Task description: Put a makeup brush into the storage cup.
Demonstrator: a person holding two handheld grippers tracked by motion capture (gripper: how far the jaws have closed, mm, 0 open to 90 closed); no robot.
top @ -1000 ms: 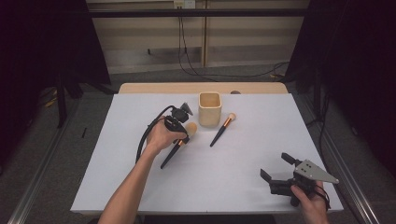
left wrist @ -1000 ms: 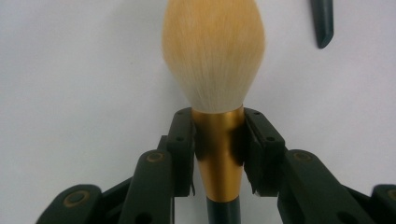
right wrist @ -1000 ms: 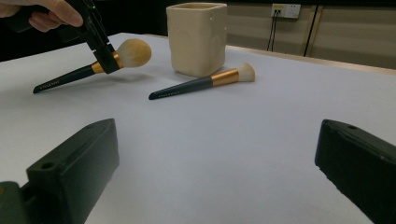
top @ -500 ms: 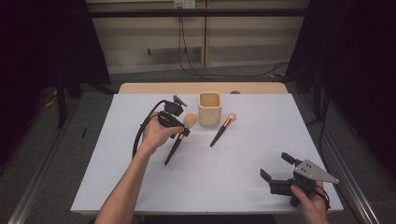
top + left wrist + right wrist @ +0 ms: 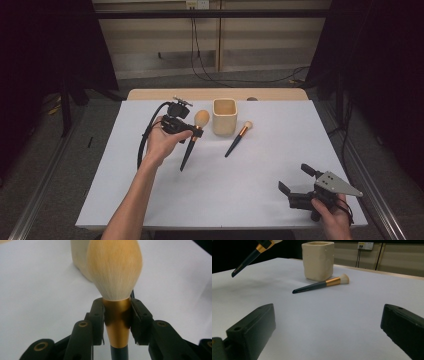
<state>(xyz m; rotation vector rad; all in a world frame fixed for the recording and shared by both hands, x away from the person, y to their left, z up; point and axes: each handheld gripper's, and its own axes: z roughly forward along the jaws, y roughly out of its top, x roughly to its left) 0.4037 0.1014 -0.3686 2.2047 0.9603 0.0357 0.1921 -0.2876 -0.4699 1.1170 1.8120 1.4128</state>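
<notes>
Looking down from the high view, we note the left hand [image 5: 161, 142] raised above the table [image 5: 150, 200], forearm reaching in from the bottom edge. Its left gripper [image 5: 192, 131] clamps a big brush [image 5: 191, 141], head up, handle slanting down, just beside the cup [image 5: 224, 116]. A small brush [image 5: 238, 139] lies flat by the cup. The right gripper [image 5: 295, 179] sits low near the table's near right corner, jaws apart, nothing between them.

In the left gripper view we see the pads pressed on the brush's gold ferrule.

In the right gripper view the jaws stand wide; pale lettering runs along both handles, too small for us to read.
</notes>
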